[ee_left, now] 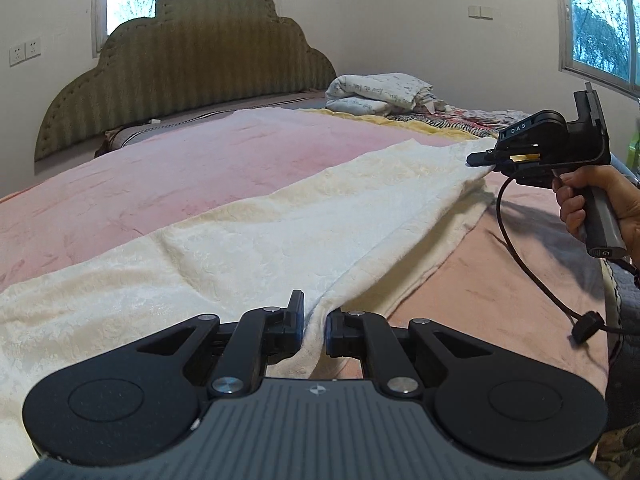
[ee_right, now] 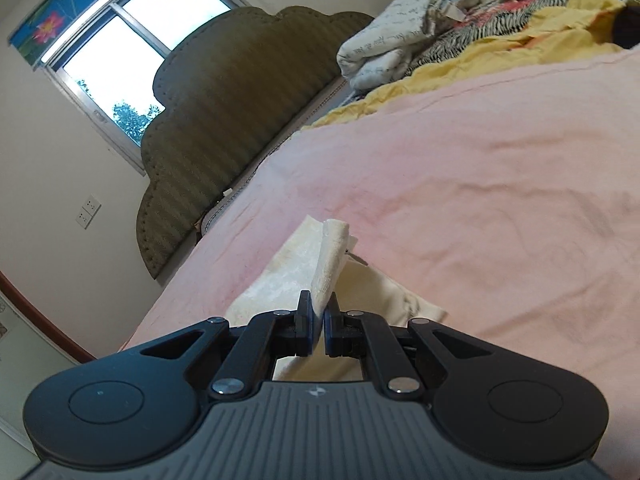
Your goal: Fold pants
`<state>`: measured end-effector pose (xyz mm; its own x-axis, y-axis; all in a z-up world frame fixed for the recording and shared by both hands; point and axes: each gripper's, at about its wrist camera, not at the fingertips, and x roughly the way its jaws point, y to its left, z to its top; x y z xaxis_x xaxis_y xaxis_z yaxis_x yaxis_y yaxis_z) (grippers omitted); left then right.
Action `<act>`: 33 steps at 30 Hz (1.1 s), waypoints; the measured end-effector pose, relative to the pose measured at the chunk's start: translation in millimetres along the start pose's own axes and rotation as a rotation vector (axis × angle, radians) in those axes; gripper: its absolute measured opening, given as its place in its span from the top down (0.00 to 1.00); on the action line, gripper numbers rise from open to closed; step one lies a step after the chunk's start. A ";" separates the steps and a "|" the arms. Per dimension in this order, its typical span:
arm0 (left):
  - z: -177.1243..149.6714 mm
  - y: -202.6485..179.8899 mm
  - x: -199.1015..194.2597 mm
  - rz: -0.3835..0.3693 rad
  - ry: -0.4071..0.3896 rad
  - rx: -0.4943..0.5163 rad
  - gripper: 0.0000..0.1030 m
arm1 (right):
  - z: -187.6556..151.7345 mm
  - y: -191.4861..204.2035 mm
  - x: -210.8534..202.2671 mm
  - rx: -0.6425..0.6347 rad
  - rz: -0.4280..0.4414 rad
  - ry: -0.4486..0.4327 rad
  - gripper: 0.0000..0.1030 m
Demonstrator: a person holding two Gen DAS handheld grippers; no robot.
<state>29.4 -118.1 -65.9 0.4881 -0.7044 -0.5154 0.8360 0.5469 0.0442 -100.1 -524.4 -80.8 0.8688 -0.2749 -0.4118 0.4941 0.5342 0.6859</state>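
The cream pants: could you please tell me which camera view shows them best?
The left wrist view: the cream pants stretch across the pink blanket between both grippers. The right wrist view shows only a pinched edge.

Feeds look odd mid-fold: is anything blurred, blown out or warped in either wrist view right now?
Left wrist view: sharp; both windows glare white-blue, the fisheye bows the bed, and the cable casts a soft shadow on the pink blanket. Right wrist view: tilted, softer on the pink blanket at right, window overexposed; the cream pants at the tongs stay clear.
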 end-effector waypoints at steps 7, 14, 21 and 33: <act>-8.0 0.6 12.2 -0.018 0.053 0.034 0.90 | -4.2 -0.9 -7.7 -0.049 -0.050 0.022 0.94; -4.7 15.8 10.4 -0.027 0.078 -0.050 0.67 | -11.8 -3.4 2.2 -0.120 -0.114 0.077 0.94; 6.7 18.3 -11.2 -0.078 0.054 -0.074 0.51 | 0.5 -3.7 -16.6 -0.126 -0.167 0.037 0.78; 39.9 19.3 16.7 0.130 -0.027 -0.072 0.24 | 3.8 82.3 31.3 -0.527 -0.145 0.079 0.77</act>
<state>63.6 -137.3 -39.5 0.5980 -0.6370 -0.4864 0.7458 0.6645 0.0467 -32.1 -492.1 -35.0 0.7783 -0.3252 -0.5371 0.5081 0.8288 0.2345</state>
